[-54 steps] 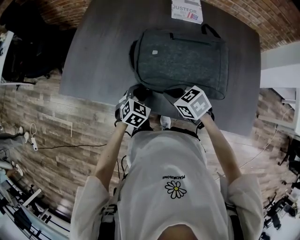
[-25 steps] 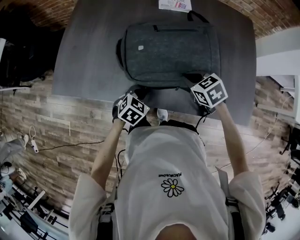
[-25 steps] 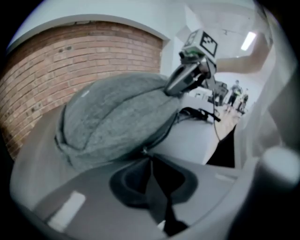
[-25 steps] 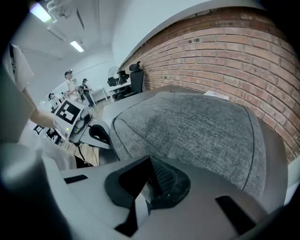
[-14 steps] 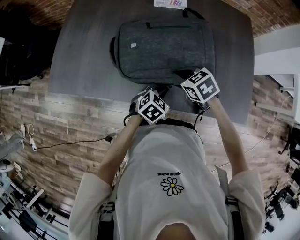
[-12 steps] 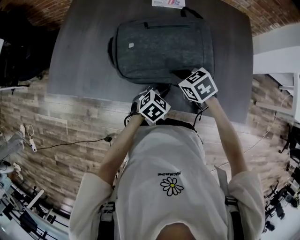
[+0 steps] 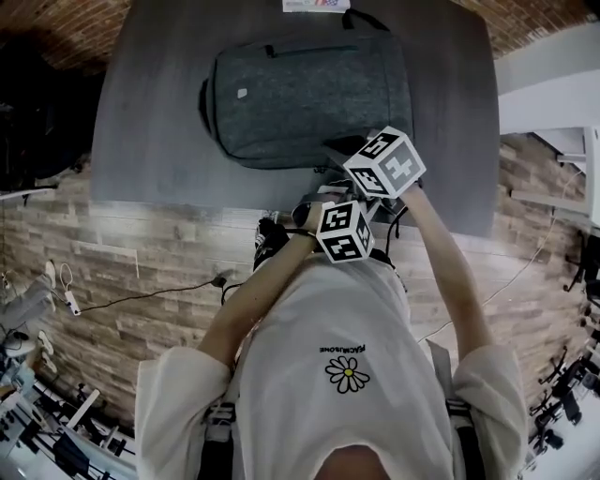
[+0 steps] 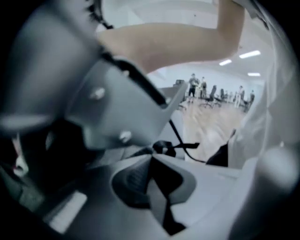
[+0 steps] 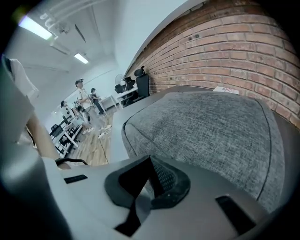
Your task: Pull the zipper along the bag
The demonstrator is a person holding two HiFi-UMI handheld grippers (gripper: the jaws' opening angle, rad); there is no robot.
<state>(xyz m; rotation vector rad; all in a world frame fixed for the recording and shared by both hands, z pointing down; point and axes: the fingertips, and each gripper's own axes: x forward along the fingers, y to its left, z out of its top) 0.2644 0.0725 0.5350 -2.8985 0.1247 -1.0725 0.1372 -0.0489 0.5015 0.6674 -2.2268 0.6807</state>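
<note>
**Grey bag [image 7: 305, 94] laid flat on the dark counter [image 7: 150, 141], with both tools held close together by its near right corner.**
The left tool [image 8: 151, 157] has just been closed, and nothing is seen between its pressed-together jaws. The right tool [image 9: 150, 160] is likewise shut and empty, held over the bag's near edge.

We cannot find the zipper pull on the bag [image 7: 300, 94]: its lower right corner lies under the right tool's [image 9: 149, 182] marker cube [image 7: 384, 162]. The paper [image 7: 315, 5] at the top of the head view is cut off by the edge. The left tool's [image 8: 150, 182] view is smeared, a grey bulk [image 8: 51, 65] filling its upper left; the far-off people [image 8: 197, 86] are too small to tell.
</note>
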